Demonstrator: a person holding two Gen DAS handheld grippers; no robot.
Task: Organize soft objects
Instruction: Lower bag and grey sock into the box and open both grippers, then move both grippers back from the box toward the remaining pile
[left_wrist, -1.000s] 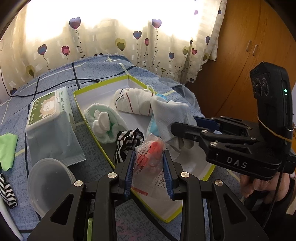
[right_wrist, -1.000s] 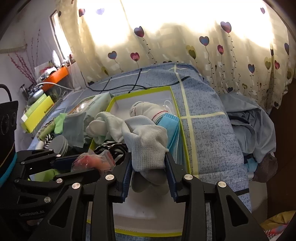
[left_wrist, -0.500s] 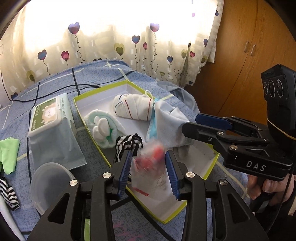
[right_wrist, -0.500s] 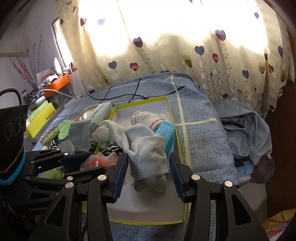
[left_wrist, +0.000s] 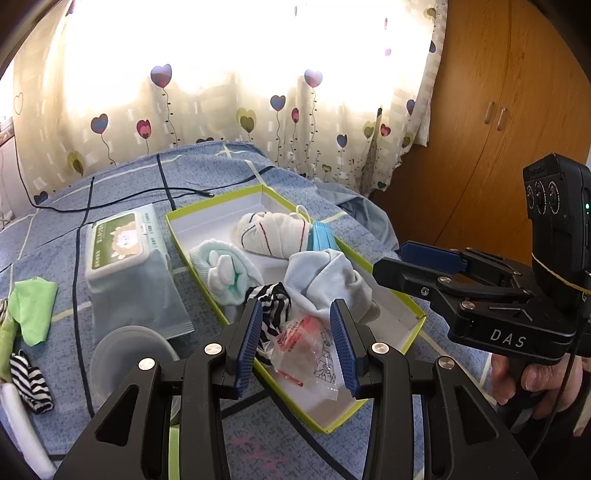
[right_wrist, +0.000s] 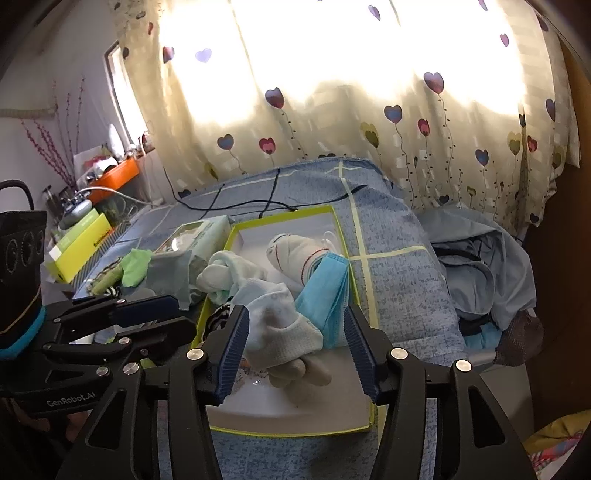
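A white box with a lime rim (left_wrist: 221, 206) lies on the blue bedspread and holds soft things. Among them are a red-striped white sock (left_wrist: 273, 232), a mint and white bundle (left_wrist: 221, 266), blue face masks (left_wrist: 323, 236), a black-and-white striped sock (left_wrist: 273, 306) and a pale blue sock (left_wrist: 325, 277). My left gripper (left_wrist: 295, 310) hangs open above a clear packet with red contents (left_wrist: 306, 339), which lies free in the box. My right gripper (right_wrist: 295, 317) is opening. The pale sock (right_wrist: 280, 325) lies slack between its jaws, on the box floor (right_wrist: 295, 406).
A wipes pack (left_wrist: 125, 266), a clear round lid (left_wrist: 125, 350), a green cloth (left_wrist: 33, 310) and another striped sock (left_wrist: 29, 380) lie left of the box. A black cable (left_wrist: 162, 192) crosses the bed. Crumpled blue-grey clothing (right_wrist: 480, 266) sits right; a wooden wardrobe (left_wrist: 498, 129) stands beyond.
The left jaws spread and let go of the clear packet, which dropped into the box. The right jaws widened off the pale sock, which sagged into the box. Both grippers drew back and rose slightly.
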